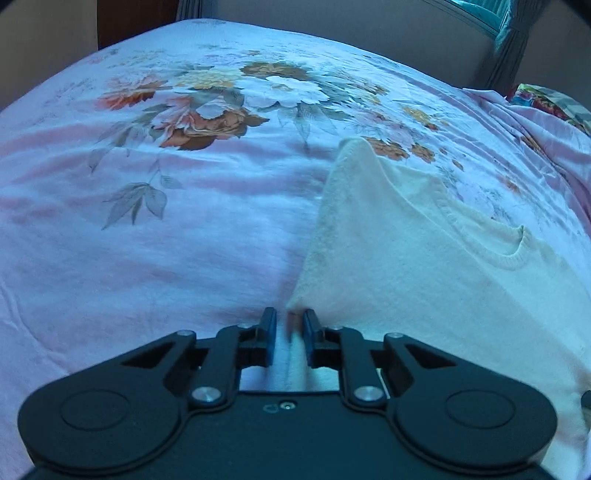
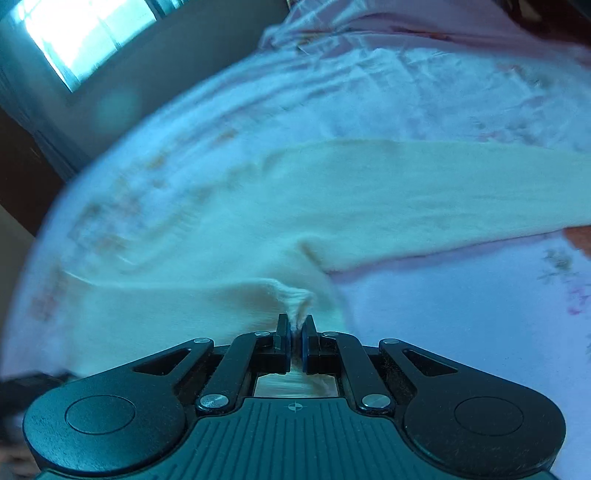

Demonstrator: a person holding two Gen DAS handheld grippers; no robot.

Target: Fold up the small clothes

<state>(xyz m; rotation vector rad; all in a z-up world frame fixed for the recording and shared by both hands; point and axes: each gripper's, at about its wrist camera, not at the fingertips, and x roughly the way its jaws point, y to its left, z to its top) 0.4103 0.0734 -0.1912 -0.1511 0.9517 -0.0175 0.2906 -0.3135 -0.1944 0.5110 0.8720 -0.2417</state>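
A cream knitted shirt (image 1: 406, 258) lies on a pink floral bedsheet (image 1: 147, 240), its ribbed neckline (image 1: 513, 254) to the right and a pointed part reaching away from me. My left gripper (image 1: 290, 325) is at the shirt's near left corner, jaws narrow, with light fabric pinched between the pads. In the blurred right wrist view the shirt (image 2: 332, 192) stretches across the bedsheet (image 2: 461, 314). My right gripper (image 2: 294, 326) is shut on a bunched fold of it.
The bed's far edge meets a plain wall with a curtain (image 1: 509, 48) at the right. A colourful cloth (image 1: 550, 99) lies at the far right of the bed. A bright window (image 2: 85, 33) and dark wooden furniture (image 2: 18, 166) stand beyond the bed.
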